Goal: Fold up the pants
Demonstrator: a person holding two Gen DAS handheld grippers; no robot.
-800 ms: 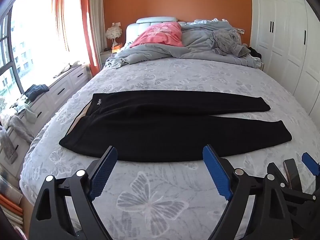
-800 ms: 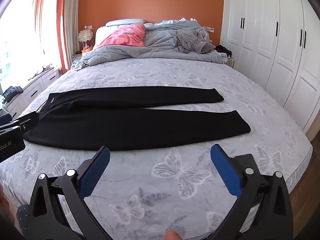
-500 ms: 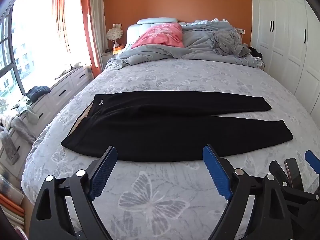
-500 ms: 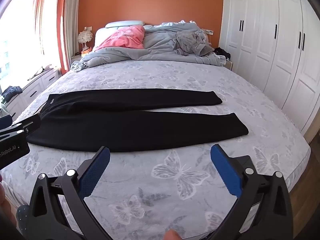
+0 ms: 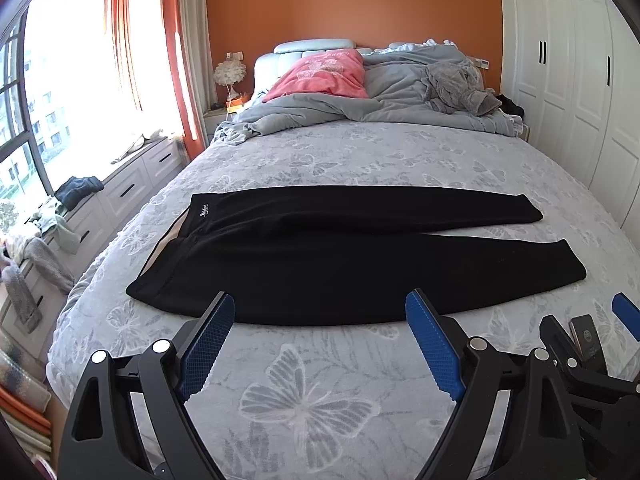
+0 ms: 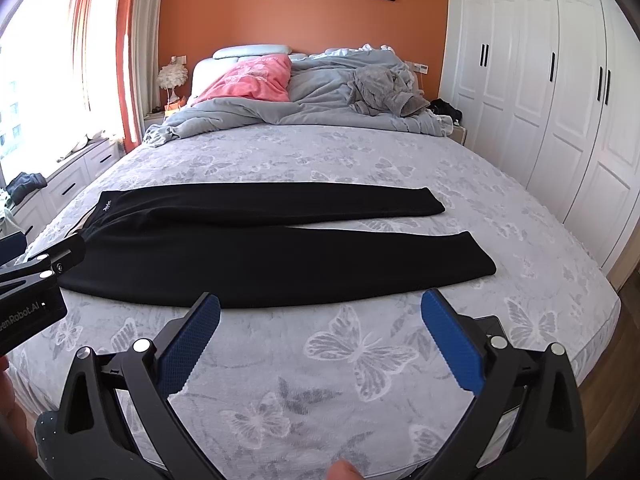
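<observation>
Black pants [image 5: 320, 256] lie flat across the grey butterfly-print bed [image 5: 360, 152], waistband to the left, two legs stretching right and slightly apart at the cuffs. They also show in the right wrist view [image 6: 260, 248]. My left gripper [image 5: 320, 336] is open and empty, hovering above the bed just in front of the near leg's edge. My right gripper [image 6: 320, 336] is open and empty, also in front of the near leg, further right. The right gripper's parts show at the lower right of the left wrist view [image 5: 592, 344].
A rumpled grey duvet [image 5: 360, 108] and pink pillow [image 5: 320, 76] lie at the headboard. White drawers with clothes [image 5: 76, 188] stand under the window at left. White wardrobes [image 6: 560, 100] line the right wall. The bed's foot edge is just below the grippers.
Both grippers have tilted slightly, so the pants and bed sit a little higher and more centred in view. Both stay open. The pants have not moved.
</observation>
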